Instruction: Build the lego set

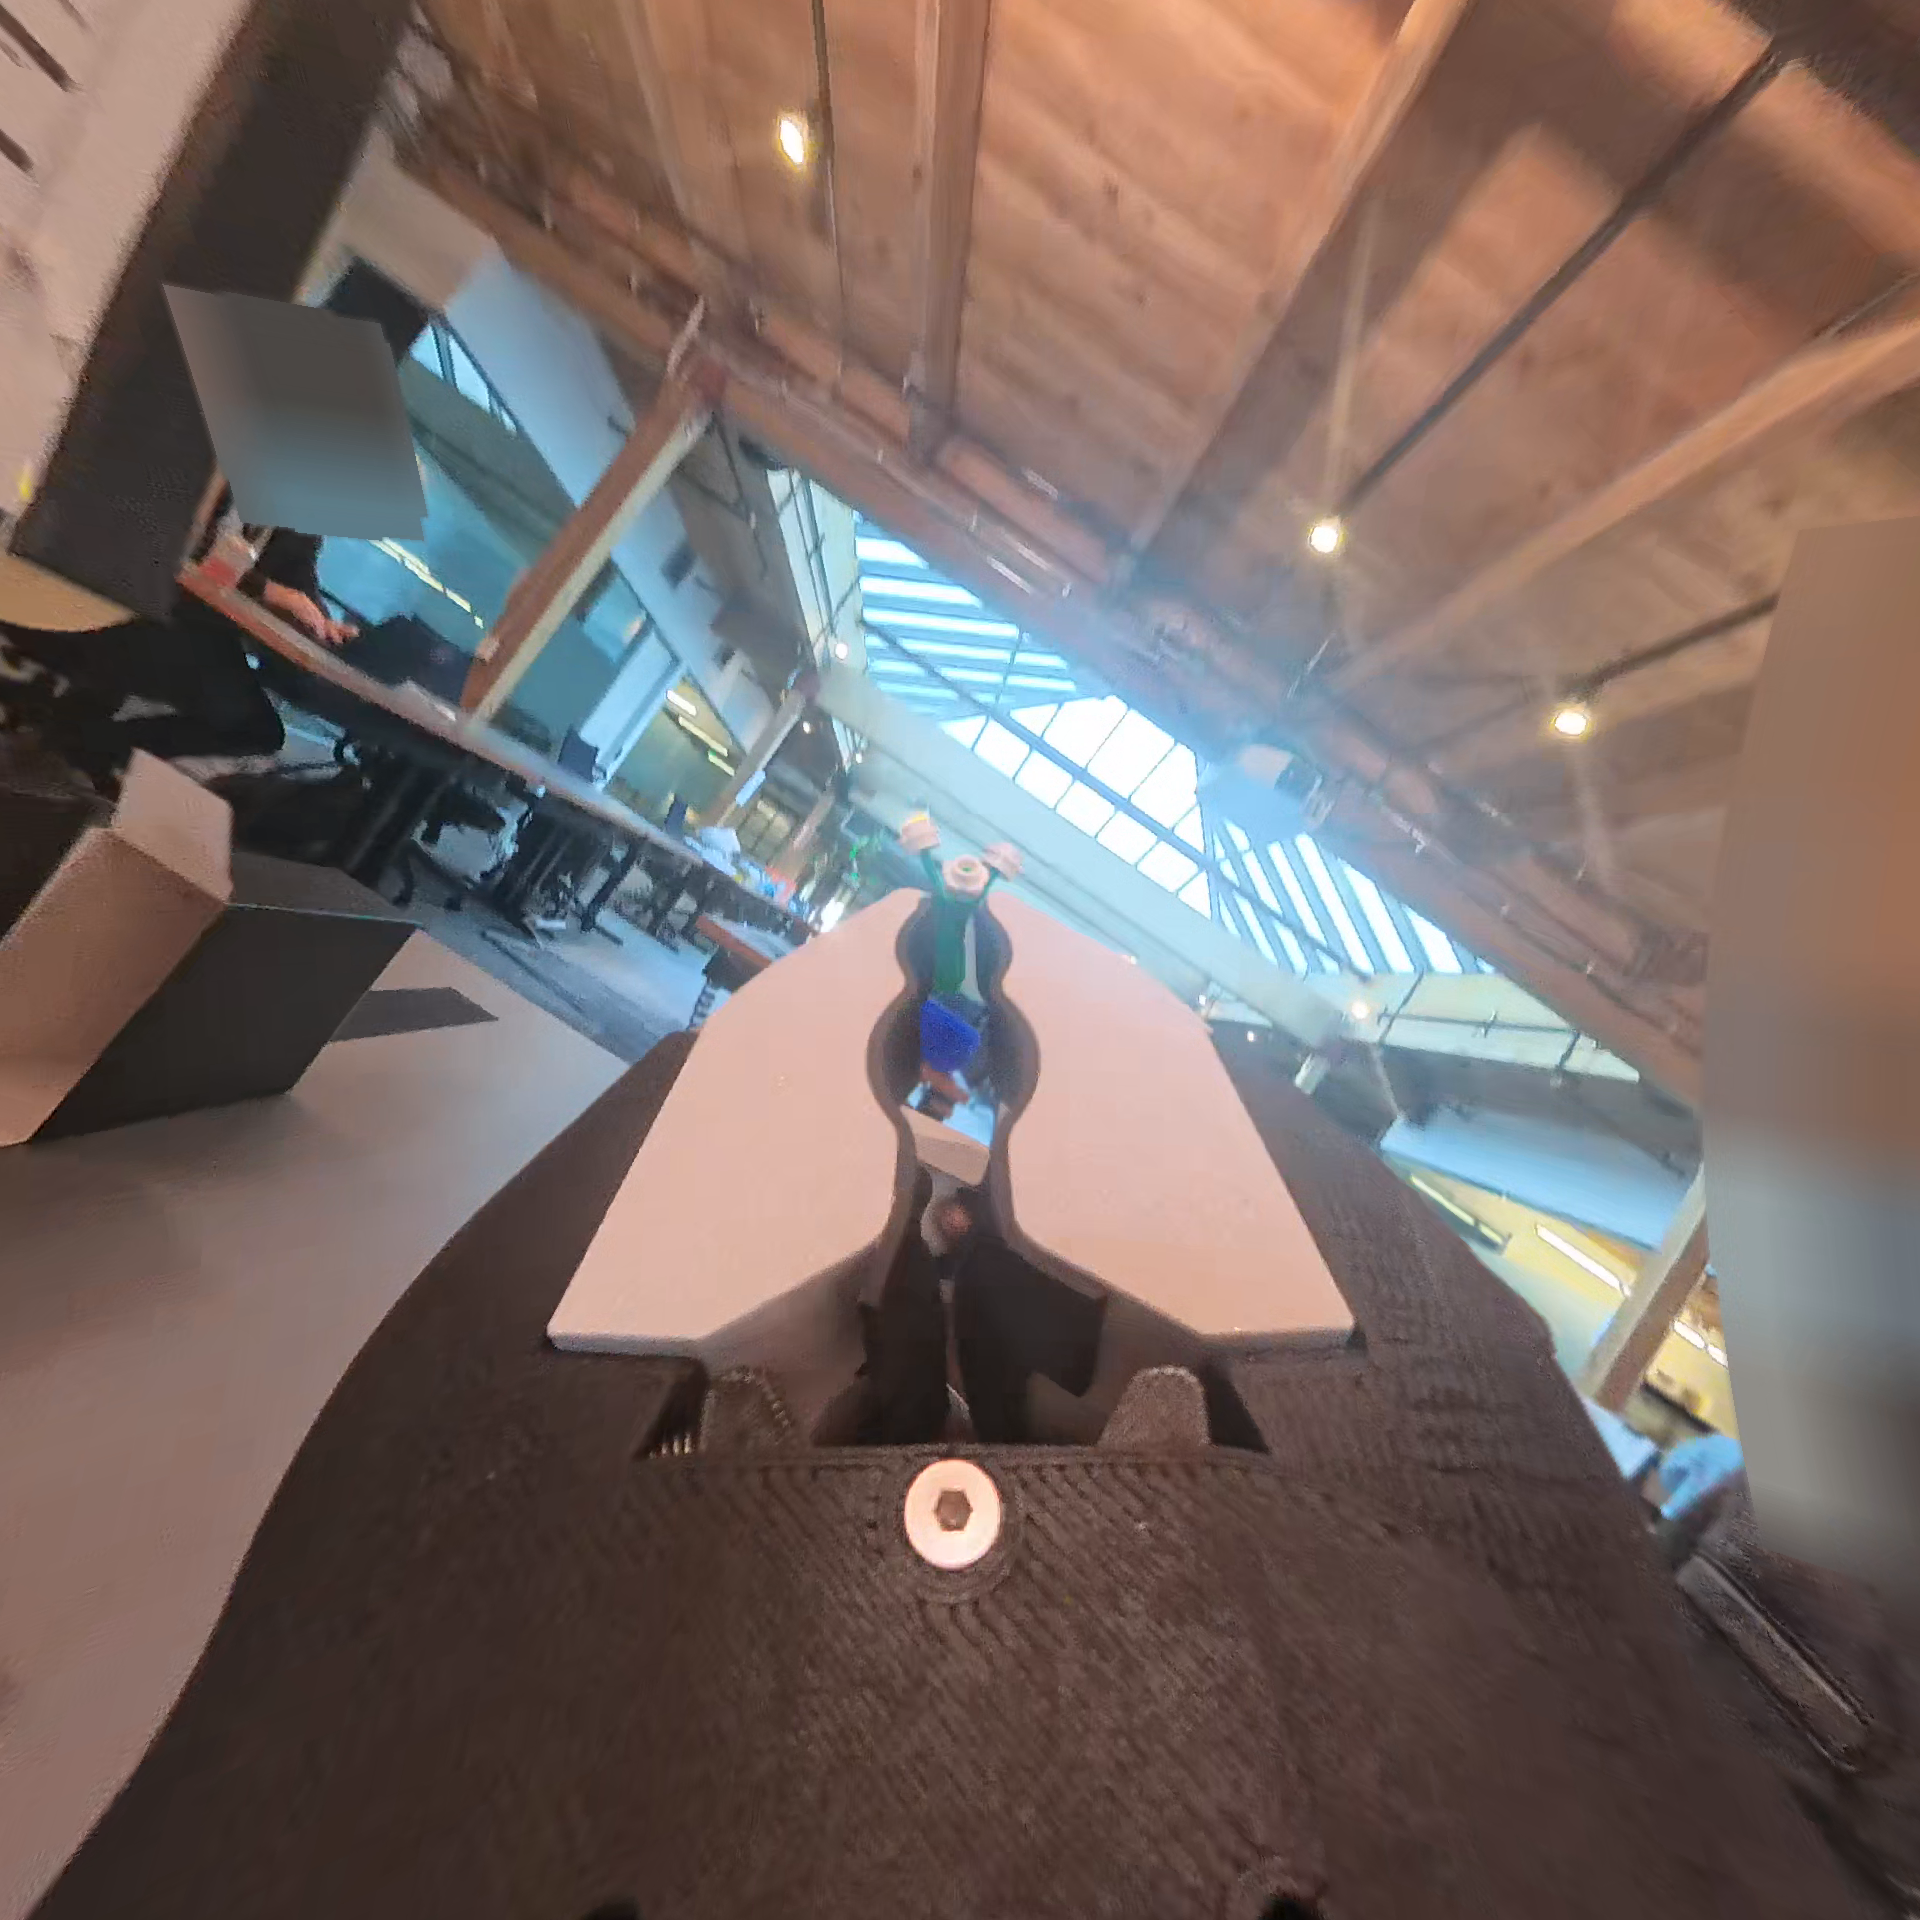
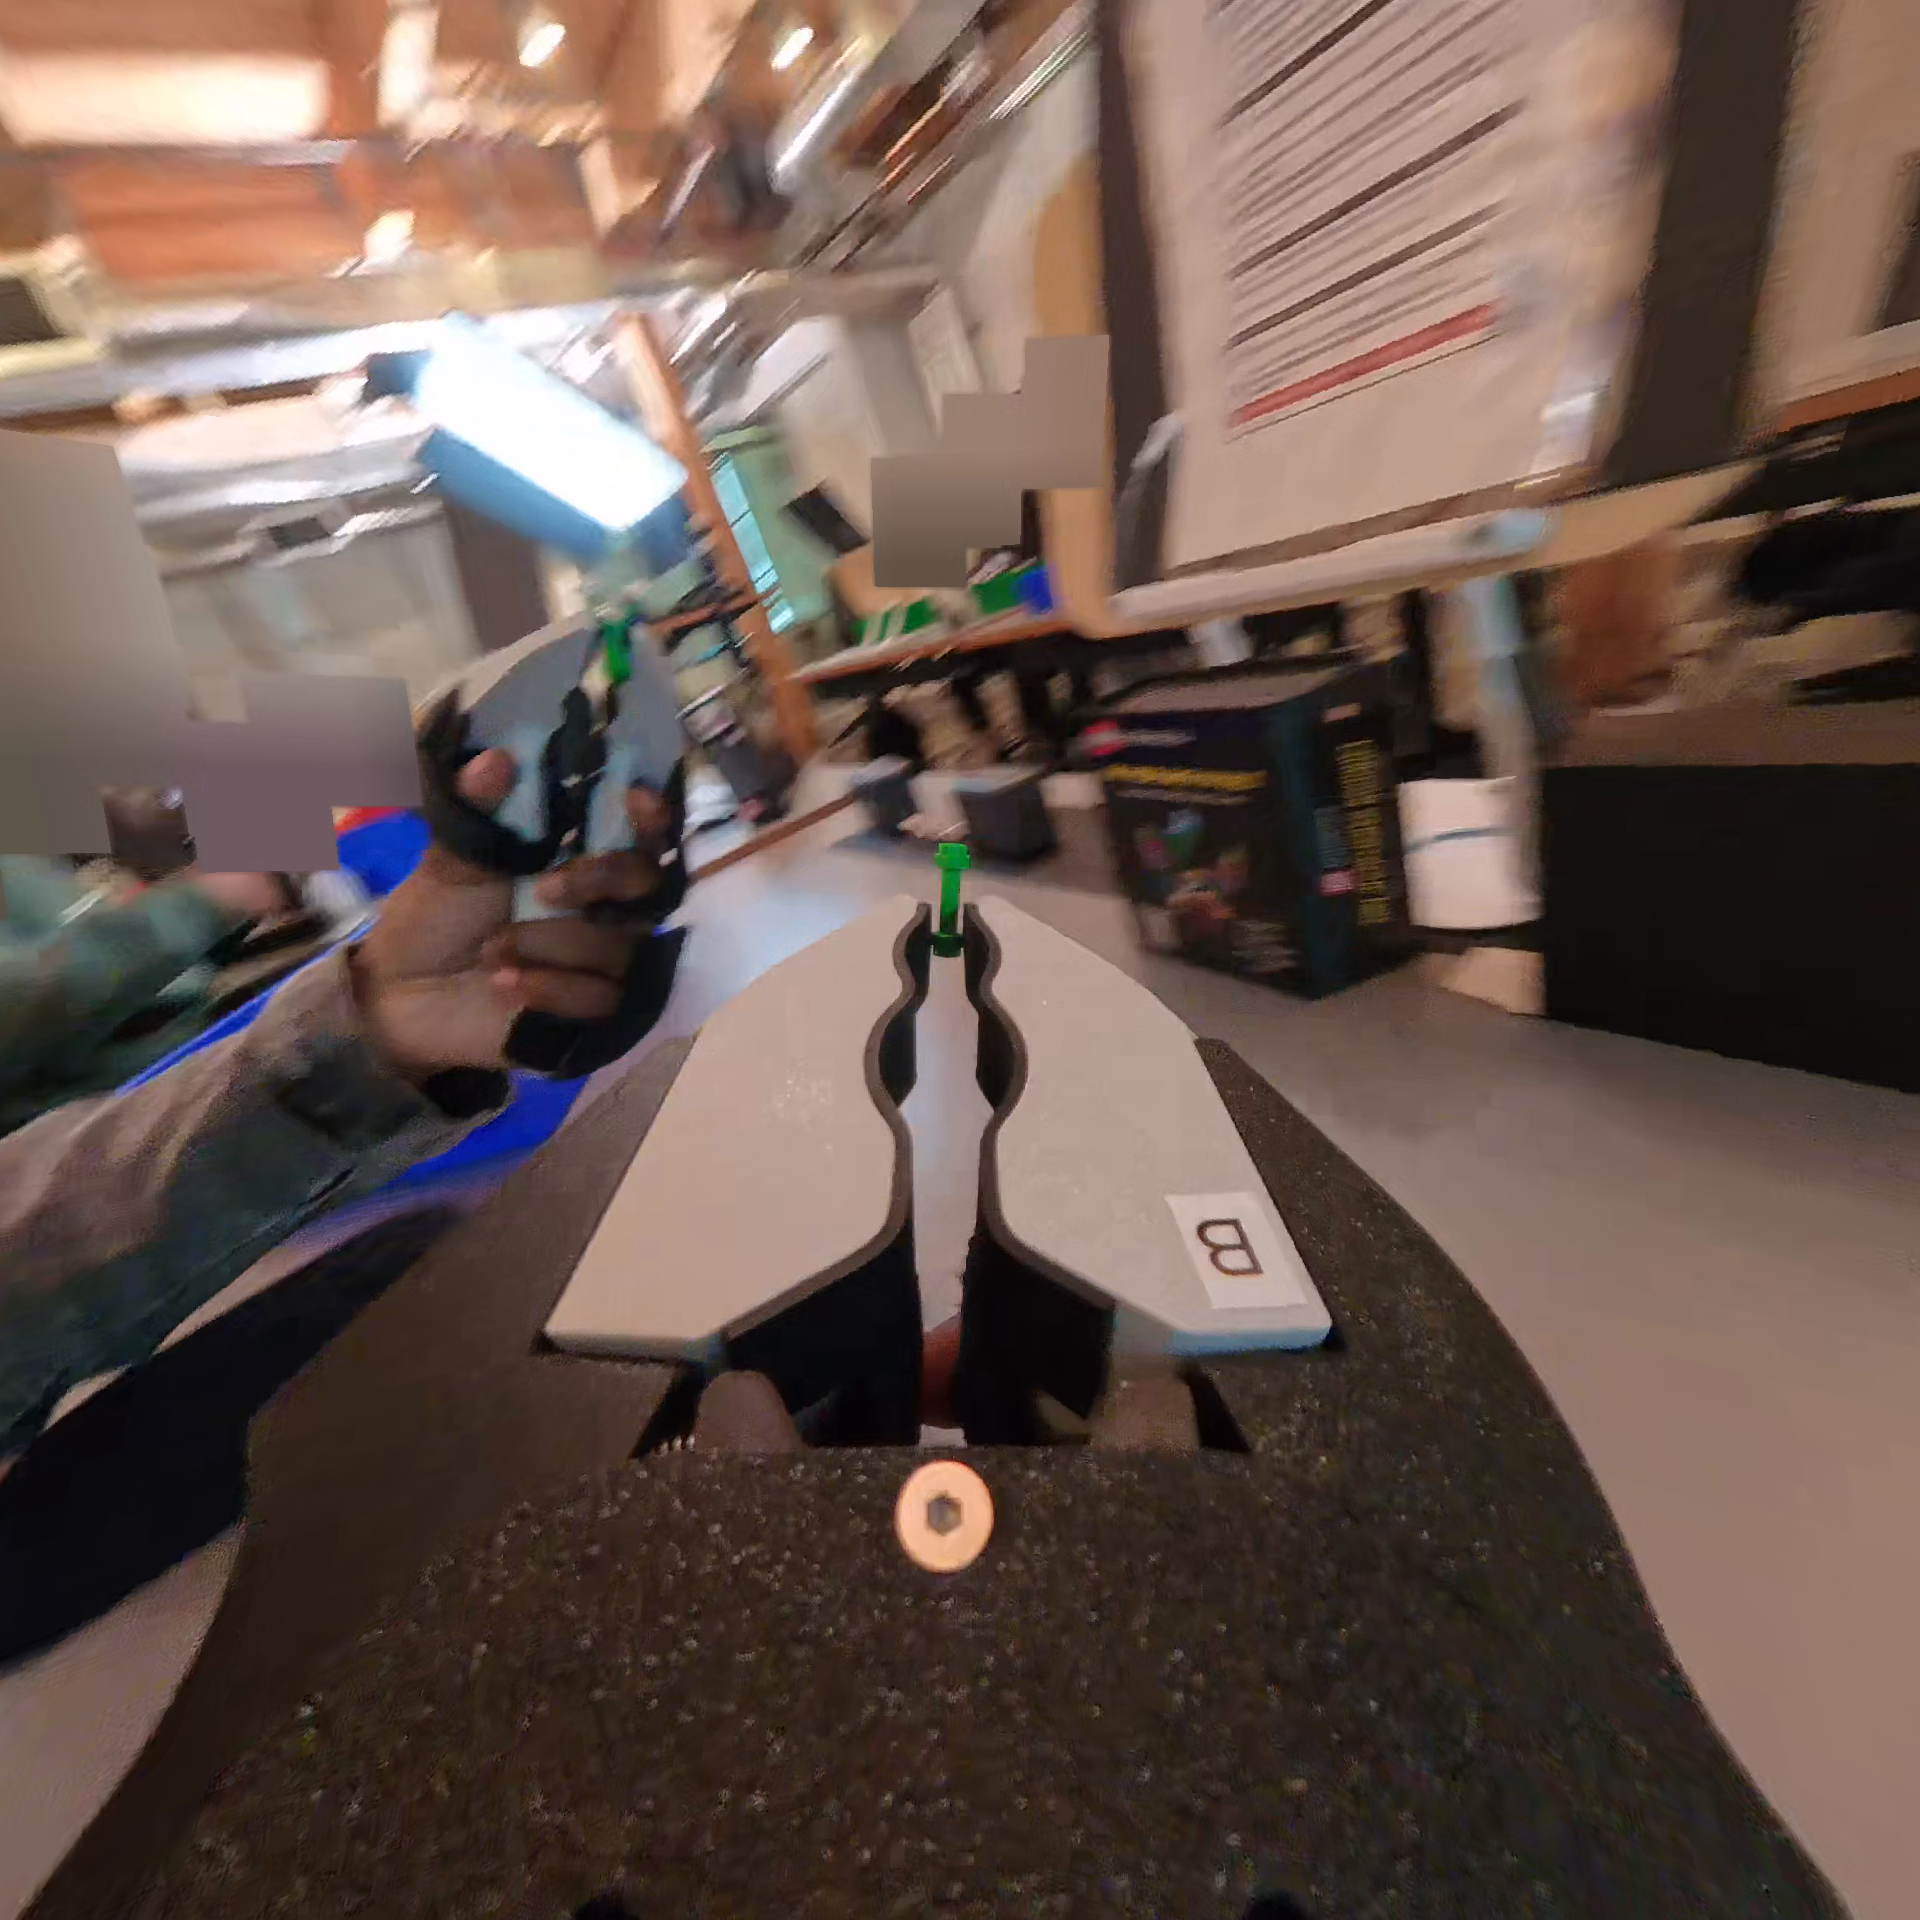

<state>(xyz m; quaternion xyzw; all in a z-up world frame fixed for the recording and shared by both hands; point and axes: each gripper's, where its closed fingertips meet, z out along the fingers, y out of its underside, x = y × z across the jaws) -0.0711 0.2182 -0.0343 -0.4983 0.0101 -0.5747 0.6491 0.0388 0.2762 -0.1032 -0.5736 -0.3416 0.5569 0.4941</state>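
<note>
My left gripper [image 1: 951, 914] is shut on a lego flower stem [image 1: 948, 940]. The stem is green with three small pink flower heads at its top and a blue piece [image 1: 948, 1034] at its lower end between the fingers. It points up toward the ceiling. My right gripper [image 2: 945, 920] is shut on a small bright green lego stem piece [image 2: 949, 894] that stands upright at the fingertips. The left gripper [image 2: 613, 675] also shows in the right wrist view, held by a hand at the left, raised above the table, with green showing at its tip.
A grey table [image 2: 1558, 1143] lies under both grippers. A dark lego box [image 2: 1247, 831] stands at the right with a white container [image 2: 1465, 852] beside it. A blue tray [image 2: 499, 1122] lies under the person's arm. A brown and black box [image 1: 177, 966] stands on the left. My hands' fingertips stand some 15 cm from each other.
</note>
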